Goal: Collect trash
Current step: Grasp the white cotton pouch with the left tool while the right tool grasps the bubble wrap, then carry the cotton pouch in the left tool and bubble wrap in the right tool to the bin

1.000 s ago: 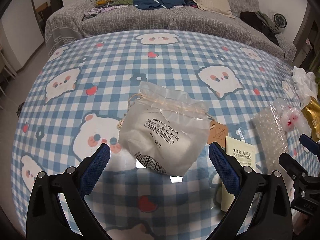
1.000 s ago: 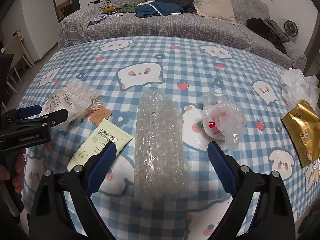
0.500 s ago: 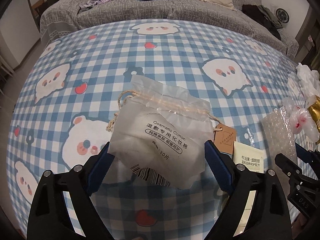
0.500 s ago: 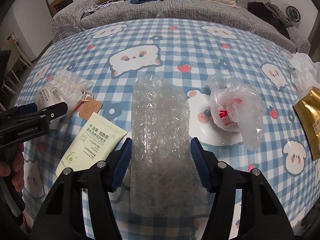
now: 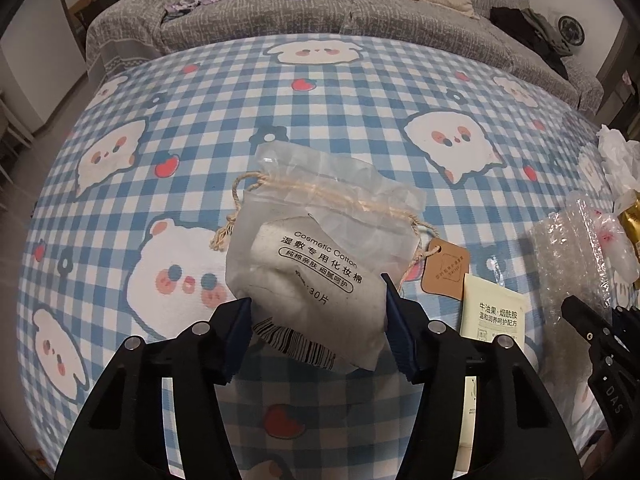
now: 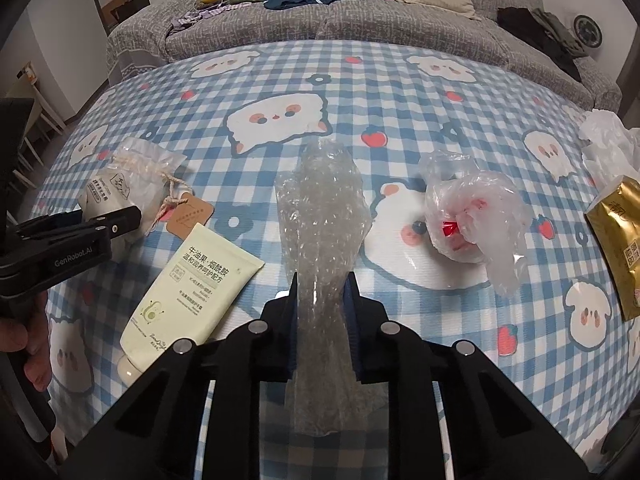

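Observation:
A translucent drawstring bag of cosmetic cotton [image 5: 320, 248] lies on the blue checked tablecloth [image 5: 360, 100]. My left gripper [image 5: 316, 296] straddles its near end; the jaws are closing and both pads touch the bag's sides, which are pinched slightly narrower. A long piece of bubble wrap [image 6: 324, 208] lies lengthwise in front of my right gripper [image 6: 323, 284]. Those jaws are also closing, and the pads squeeze the wrap's near part into a narrow strip. The bag [image 6: 132, 176] also shows at the left of the right wrist view, and the bubble wrap [image 5: 568, 256] at the right of the left wrist view.
Between the two items lie a pale green cream tube [image 6: 192, 280] and a brown tag [image 5: 446, 270]. To the right are a clear plastic bag with red inside [image 6: 472, 216], a gold packet [image 6: 618, 240] and crumpled white plastic [image 6: 608, 140]. A grey sofa [image 5: 320, 16] with clothes stands behind the table.
Both grippers' jaws came in from wide open. The left pads now meet the cotton bag's sides. The right pads have crushed the bubble wrap narrow. Neither hand shifted much.

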